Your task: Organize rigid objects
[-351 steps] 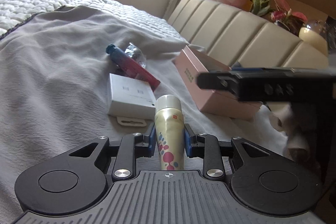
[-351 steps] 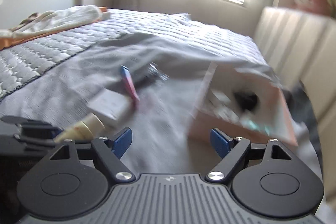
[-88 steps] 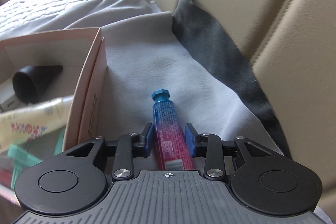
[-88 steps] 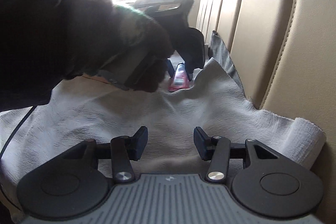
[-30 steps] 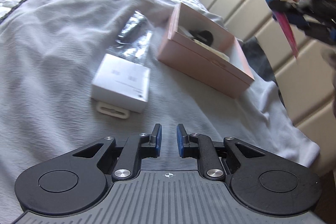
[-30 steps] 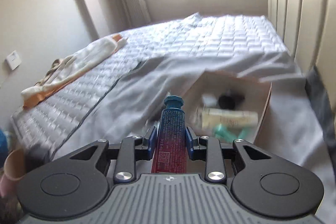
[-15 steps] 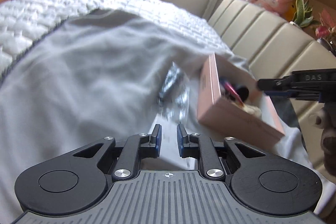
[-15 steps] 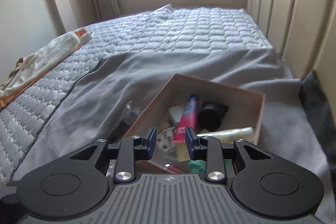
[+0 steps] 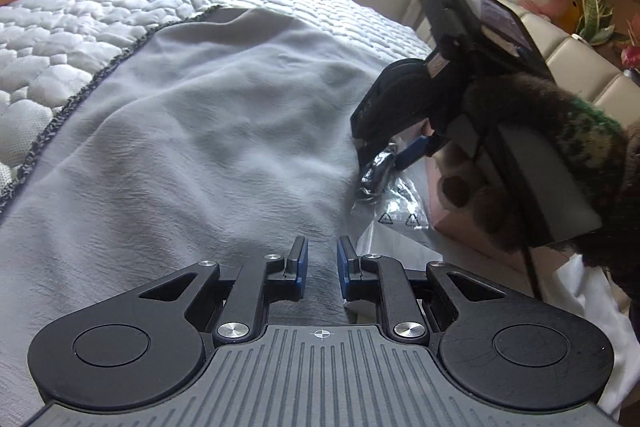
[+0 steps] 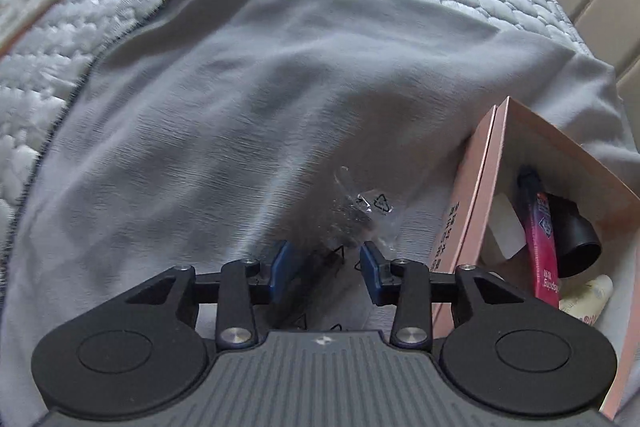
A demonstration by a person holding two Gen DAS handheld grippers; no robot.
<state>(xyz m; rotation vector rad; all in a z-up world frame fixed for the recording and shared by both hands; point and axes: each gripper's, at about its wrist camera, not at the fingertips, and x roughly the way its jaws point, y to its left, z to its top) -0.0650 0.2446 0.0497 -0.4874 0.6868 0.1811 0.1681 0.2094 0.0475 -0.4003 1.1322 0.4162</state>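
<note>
Your right gripper (image 10: pixel 326 267), its jaws just widened and gripping nothing, hangs over the clear plastic bag (image 10: pixel 360 211) at 9 o'clock of the pink box (image 10: pixel 476 187); it looks light, slippery, crinkly, so pinch the dark stiff content, while the left gripper (image 9: pixel 319 265) is clenched empty

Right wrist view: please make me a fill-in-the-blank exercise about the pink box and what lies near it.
1. The red tube lies inside the ____ box.
2. The right claw hovers over a clear plastic ____ on the grey blanket.
3. Between the pads of the left claw there is ____.

Missing words: pink; bag; nothing
</note>
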